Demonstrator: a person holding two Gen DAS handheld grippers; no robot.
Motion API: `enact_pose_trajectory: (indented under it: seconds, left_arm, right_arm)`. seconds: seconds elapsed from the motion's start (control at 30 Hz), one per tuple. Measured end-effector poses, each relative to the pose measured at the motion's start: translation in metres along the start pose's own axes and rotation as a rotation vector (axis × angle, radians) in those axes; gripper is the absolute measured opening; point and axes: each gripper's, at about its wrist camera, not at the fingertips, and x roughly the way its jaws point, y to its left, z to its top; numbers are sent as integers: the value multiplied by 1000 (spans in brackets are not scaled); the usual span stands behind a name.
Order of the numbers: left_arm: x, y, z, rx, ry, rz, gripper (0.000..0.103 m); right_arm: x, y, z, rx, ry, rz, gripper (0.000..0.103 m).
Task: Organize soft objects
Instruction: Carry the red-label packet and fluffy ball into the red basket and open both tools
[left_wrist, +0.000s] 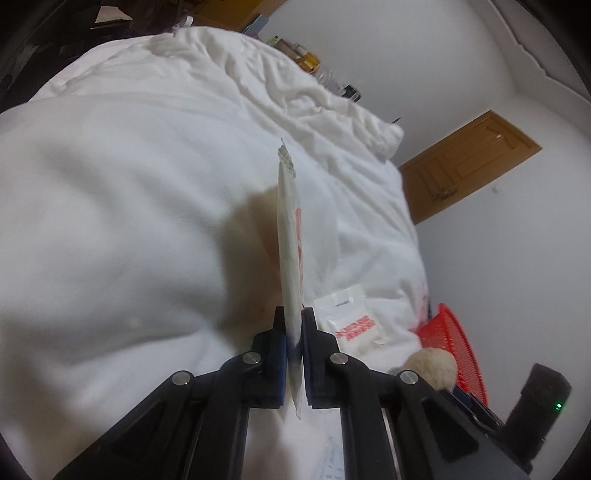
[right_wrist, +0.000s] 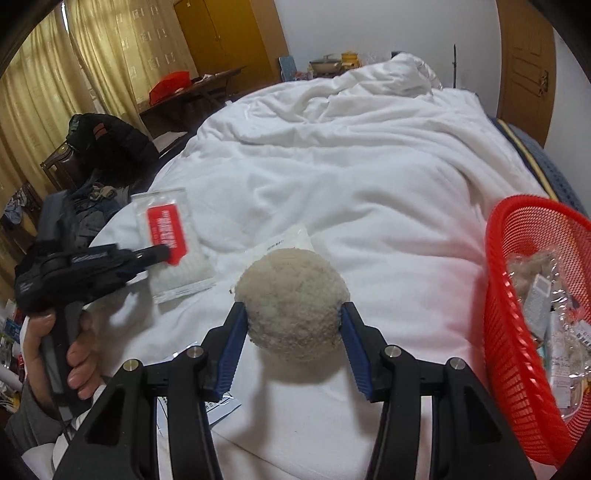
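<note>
Bedroom scene, with a big rumpled white duvet (right_wrist: 351, 166) covering the bed and yellow curtains (right_wrist: 55, 81) off to the left. Wooden door (left_wrist: 469, 162) in the white wall past the far end.

Left gripper (left_wrist: 293, 325) has its jaws pinched together on a flat white packet (left_wrist: 290, 236) with a red label — it's held edge-on in the left wrist view, sticking up and away from the fingers. From the right wrist view you can see that same packet (right_wrist: 170, 240) lifted at the left side of the bed, with a hand (right_wrist: 74, 350) wrapped around the gripper handle.

Right gripper (right_wrist: 293, 317) is clamped on a fuzzy beige ball (right_wrist: 291, 299), blue pads pressed into both sides, held above the duvet.

Another small white packet (left_wrist: 351, 321) lies flat on the duvet just behind the ball. Red mesh basket (right_wrist: 517, 295) sits at the right edge of the bed — already got some plastic-wrapped items (right_wrist: 546, 295) in it.
</note>
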Motion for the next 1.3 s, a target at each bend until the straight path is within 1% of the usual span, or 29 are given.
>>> enact_pose_trajectory:
  seconds: [0.13,0.27,0.33,0.4,0.57,0.6,0.63,0.7,0.77,0.8,0.9,0.93,1.0,1.03,1.07,1.17,1.2,1.3]
  left_arm:
    - [-12,-13,0,24,-29,-48,5]
    - [-23,-27,-1,14,-13,-122,5]
    - [-28,-37,-4,23,1,-152,5]
    - [-33,-49,-7,48,0,-173,5]
    - [-45,-82,-14,105,16,-220,5]
    - [-46,-90,-15,117,27,-232,5]
    - [-48,-96,-17,128,30,-240,5]
    - [-52,-114,-19,168,31,-237,5]
    - [-53,-129,-21,184,56,-258,5]
    - [-52,-137,-21,190,72,-268,5]
    - [-47,-166,-27,230,110,-267,5]
    - [-42,-178,-30,253,133,-258,5]
    - [-34,-196,-38,257,188,-258,5]
    - [-28,-210,-42,278,216,-256,5]
    - [-25,-221,-45,301,219,-253,5]
    - [-12,-262,-59,385,236,-236,5]
    - [-8,-274,-66,399,249,-244,5]
    - [4,-306,-90,475,297,-234,5]
  right_arm:
    - [-16,1,3,-12,-51,-24,51]
    - [-33,-2,7,-6,-69,-48,51]
    - [-46,-5,10,-2,-82,-43,50]
    - [-63,-7,11,1,-89,-41,50]
    - [-128,-18,10,-6,-142,-36,50]
    - [-141,-23,9,-4,-153,-45,50]
    - [-153,-29,8,-8,-160,-71,50]
    - [-168,-39,4,-2,-168,-91,50]
    - [-176,-56,-1,17,-164,-125,50]
    - [-178,-64,-3,26,-163,-129,50]
    - [-178,-92,-13,95,-167,-119,50]
    - [-178,-102,-15,123,-168,-114,50]
    - [-180,-116,-18,160,-186,-102,51]
    - [-183,-122,-19,172,-206,-132,51]
    - [-183,-126,-19,179,-220,-156,51]
    - [-186,-147,-19,236,-230,-171,51]
    - [-188,-155,-19,253,-238,-193,51]
    - [-195,-171,-22,286,-257,-232,51]
